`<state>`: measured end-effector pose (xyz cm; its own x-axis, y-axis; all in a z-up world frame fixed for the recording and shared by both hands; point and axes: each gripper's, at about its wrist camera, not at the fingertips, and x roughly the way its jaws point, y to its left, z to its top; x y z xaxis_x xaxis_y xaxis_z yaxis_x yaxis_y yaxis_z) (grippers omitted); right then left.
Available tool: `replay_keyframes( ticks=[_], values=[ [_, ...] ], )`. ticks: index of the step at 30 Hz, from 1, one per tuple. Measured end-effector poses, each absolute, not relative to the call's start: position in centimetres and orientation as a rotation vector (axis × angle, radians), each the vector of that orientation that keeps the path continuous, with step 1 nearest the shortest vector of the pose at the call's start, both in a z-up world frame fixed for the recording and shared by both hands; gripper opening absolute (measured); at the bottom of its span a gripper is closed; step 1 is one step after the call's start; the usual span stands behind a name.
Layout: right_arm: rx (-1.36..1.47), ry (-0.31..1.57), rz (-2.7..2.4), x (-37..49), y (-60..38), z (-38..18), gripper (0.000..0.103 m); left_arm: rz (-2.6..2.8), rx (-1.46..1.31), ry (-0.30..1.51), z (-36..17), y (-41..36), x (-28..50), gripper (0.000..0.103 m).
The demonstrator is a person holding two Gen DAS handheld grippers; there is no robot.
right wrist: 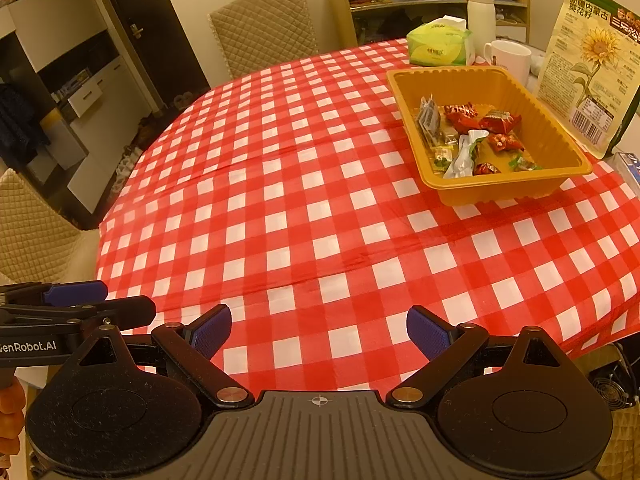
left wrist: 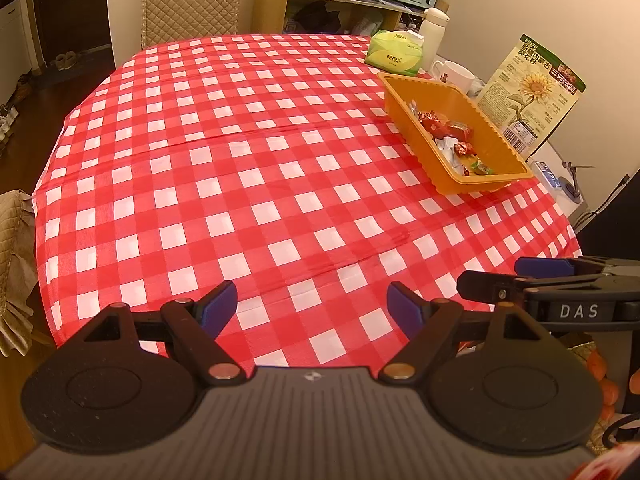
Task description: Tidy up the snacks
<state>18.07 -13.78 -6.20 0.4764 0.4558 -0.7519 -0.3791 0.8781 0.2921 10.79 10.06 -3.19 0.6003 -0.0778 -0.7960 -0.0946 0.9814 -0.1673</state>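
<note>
An orange plastic tray point(left wrist: 486, 118) point(right wrist: 408, 92) sits at the far right of the red checked table and holds several wrapped snacks point(left wrist: 446, 126) point(right wrist: 480, 128), red, green and silver. My left gripper point(left wrist: 312, 304) is open and empty above the table's near edge. My right gripper point(right wrist: 319, 330) is open and empty, also at the near edge. Each gripper shows in the other's view: the right one point(left wrist: 516, 280) at the right of the left wrist view, the left one point(right wrist: 100, 300) at the left of the right wrist view. Both are well short of the tray.
Behind the tray stand a sunflower-seed bag point(left wrist: 528, 96) point(right wrist: 592, 64), a white mug point(left wrist: 454, 74) point(right wrist: 510, 58), a green tissue pack point(left wrist: 396, 52) point(right wrist: 438, 46) and a white bottle point(left wrist: 434, 32) point(right wrist: 480, 16). Quilted chairs point(left wrist: 192, 0) point(right wrist: 264, 28) stand around the table.
</note>
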Motion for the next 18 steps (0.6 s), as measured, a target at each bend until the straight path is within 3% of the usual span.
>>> replay_keyframes(
  ticks=[18],
  values=[
    [0.087,0.945,0.511,18.35,-13.83,-6.20,0.094,0.009,-0.201,0.929,-3.22,10.02,10.86,0.081]
  ],
)
